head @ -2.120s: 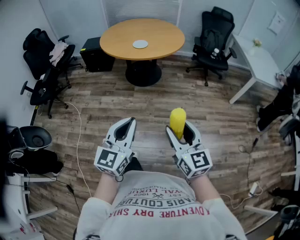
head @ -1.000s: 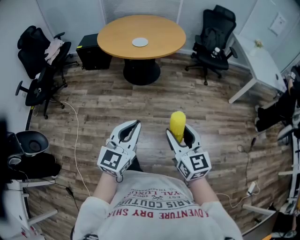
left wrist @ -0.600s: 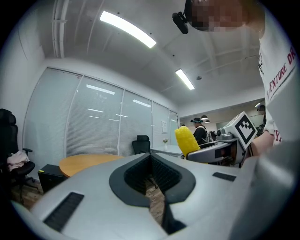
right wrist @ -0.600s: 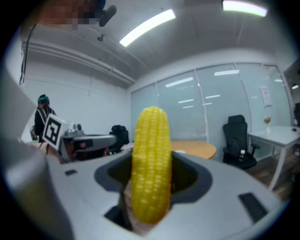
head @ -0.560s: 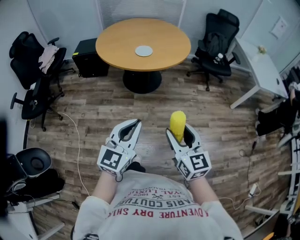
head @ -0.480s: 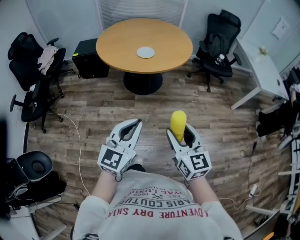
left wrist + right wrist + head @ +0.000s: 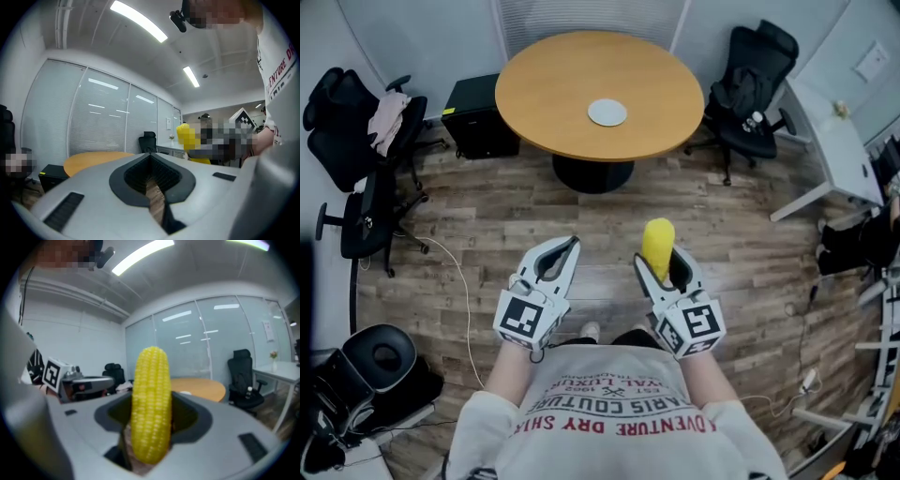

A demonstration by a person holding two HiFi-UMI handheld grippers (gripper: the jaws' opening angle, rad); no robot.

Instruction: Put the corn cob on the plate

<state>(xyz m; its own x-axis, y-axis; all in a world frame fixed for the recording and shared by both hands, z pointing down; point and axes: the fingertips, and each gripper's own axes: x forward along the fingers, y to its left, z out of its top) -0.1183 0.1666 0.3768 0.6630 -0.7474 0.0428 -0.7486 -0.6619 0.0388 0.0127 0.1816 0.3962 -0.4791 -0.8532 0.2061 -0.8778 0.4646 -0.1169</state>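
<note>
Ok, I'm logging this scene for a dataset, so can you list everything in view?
Table: one, round, orange-brown, top centre.
Plate: one, pale, on the table.
Corn cob: one, yellow, upright in the right gripper.
Office chairs: at least three, black, left and right of the table.
Desk: one, white, far right.
Box: one, black, left of the table.
Left gripper: one, white, shut, empty.
Right gripper: one, white, shut on the corn cob.

office: round meeting table (image 7: 553,84), black swivel chairs (image 7: 750,80), glass partition walls with blinds (image 7: 101,126)
</note>
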